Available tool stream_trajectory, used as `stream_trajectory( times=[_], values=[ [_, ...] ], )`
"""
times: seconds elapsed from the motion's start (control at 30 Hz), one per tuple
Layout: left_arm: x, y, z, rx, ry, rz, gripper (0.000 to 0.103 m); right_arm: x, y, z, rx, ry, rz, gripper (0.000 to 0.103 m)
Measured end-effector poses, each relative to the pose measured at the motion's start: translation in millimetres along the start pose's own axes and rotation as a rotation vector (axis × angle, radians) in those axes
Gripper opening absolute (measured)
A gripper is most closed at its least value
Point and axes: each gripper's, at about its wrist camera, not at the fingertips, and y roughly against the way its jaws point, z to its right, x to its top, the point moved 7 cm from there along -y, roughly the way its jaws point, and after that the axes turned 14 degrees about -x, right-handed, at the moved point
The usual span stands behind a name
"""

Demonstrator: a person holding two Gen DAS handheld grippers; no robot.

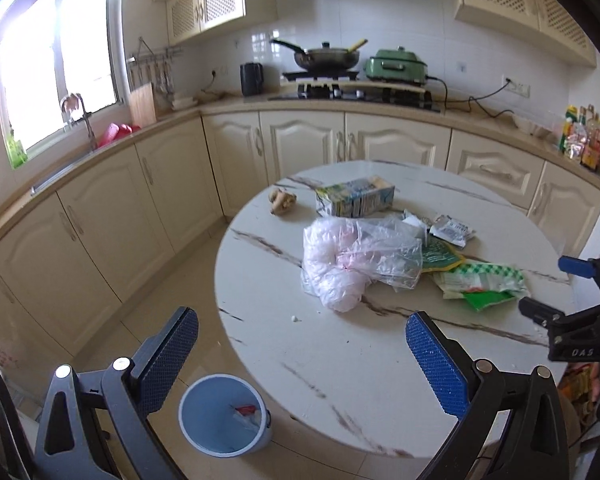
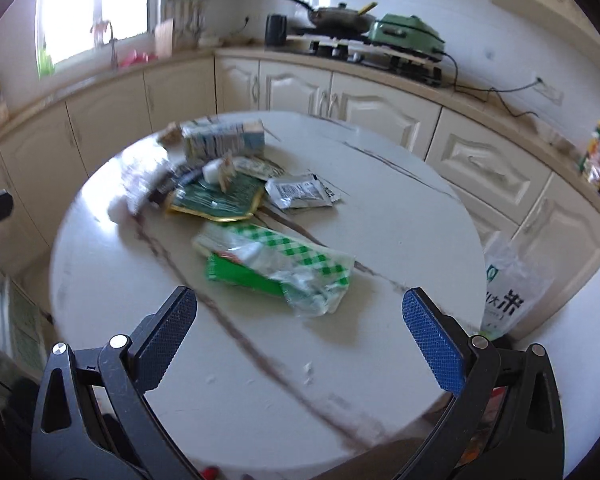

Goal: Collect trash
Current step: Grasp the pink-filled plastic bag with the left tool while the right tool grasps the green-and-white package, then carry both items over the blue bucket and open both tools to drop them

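Trash lies on a round white marble table point(image 1: 340, 360): a crumpled clear and pink plastic bag point(image 1: 352, 264), a milk carton point(image 1: 356, 196), a green checked wrapper point(image 1: 484, 284) point(image 2: 276, 264), a dark green packet point(image 2: 216, 196), a silver sachet point(image 2: 300, 190) and a piece of ginger point(image 1: 282, 200). A blue bin point(image 1: 224, 416) with some trash inside stands on the floor left of the table. My left gripper point(image 1: 300, 352) is open and empty above the table's near edge. My right gripper point(image 2: 300, 340) is open and empty, just short of the green checked wrapper; it also shows in the left wrist view point(image 1: 548, 292).
Cream kitchen cabinets point(image 1: 300, 144) curve behind the table, with a sink point(image 1: 80, 128), a stove with a pan point(image 1: 324, 60) and a green cooker point(image 1: 396, 66). A plastic rice bag point(image 2: 508, 288) stands on the floor right of the table.
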Motion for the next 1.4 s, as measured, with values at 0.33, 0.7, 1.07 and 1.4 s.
stream_trajectory(
  times=[0.33,0.7,1.07,1.4],
  values=[
    [8.1,-62.1,-29.5,-0.031,0.043,-0.065,0.102,13.8,-73.4,-35.5,0.159,0.262,-0.053,0.103],
    [17.4,-121.9,-34.4,-0.122,0.102,-0.124,0.102,17.3,-81.2,-22.2,0.226,0.128,-0.100,0.072],
    [19.5,-164.1,-34.5,-0.073,0.078,-0.200,0.049,9.6,-67.9,-3.6,0.255,-0.049,-0.089,0.050],
    [16.0,-123.6,-37.4,-0.173,0.098,-0.158,0.037,13.5,-46.9,-2.6,0.274,-0.146,-0.048,0.034]
  ],
)
